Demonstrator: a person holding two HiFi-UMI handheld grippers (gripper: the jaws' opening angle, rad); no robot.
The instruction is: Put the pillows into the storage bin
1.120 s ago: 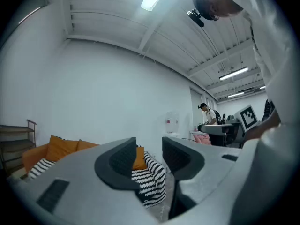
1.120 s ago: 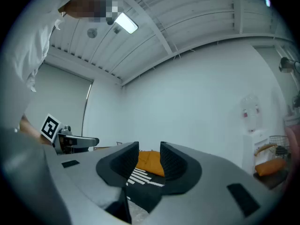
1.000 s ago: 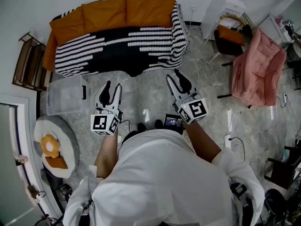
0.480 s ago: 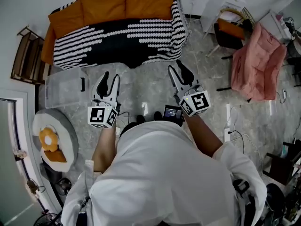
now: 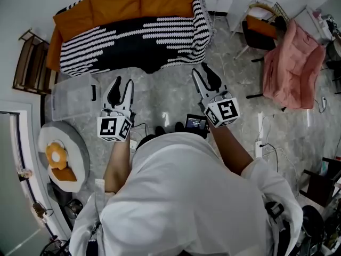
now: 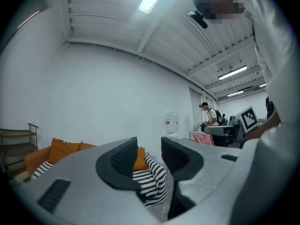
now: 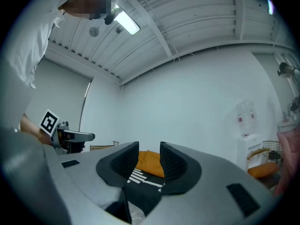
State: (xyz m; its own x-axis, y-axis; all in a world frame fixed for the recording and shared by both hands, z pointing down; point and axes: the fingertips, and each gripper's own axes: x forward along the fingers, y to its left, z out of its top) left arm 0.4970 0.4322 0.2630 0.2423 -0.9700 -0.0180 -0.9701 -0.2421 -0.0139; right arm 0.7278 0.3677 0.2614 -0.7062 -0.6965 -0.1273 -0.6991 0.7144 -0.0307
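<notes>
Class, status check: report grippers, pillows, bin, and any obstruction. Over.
Left gripper and right gripper open, empty. Pillows on sofa, untouched. Bin on floor beside sofa. No obstruction seen.

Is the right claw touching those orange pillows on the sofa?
Apart. In the head view the striped sofa seat lies between the right gripper and the orange pillows.

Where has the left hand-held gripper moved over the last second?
No real move: the left hand-held gripper stays just short of the black-and-white striped sofa, beside its front edge.
</notes>
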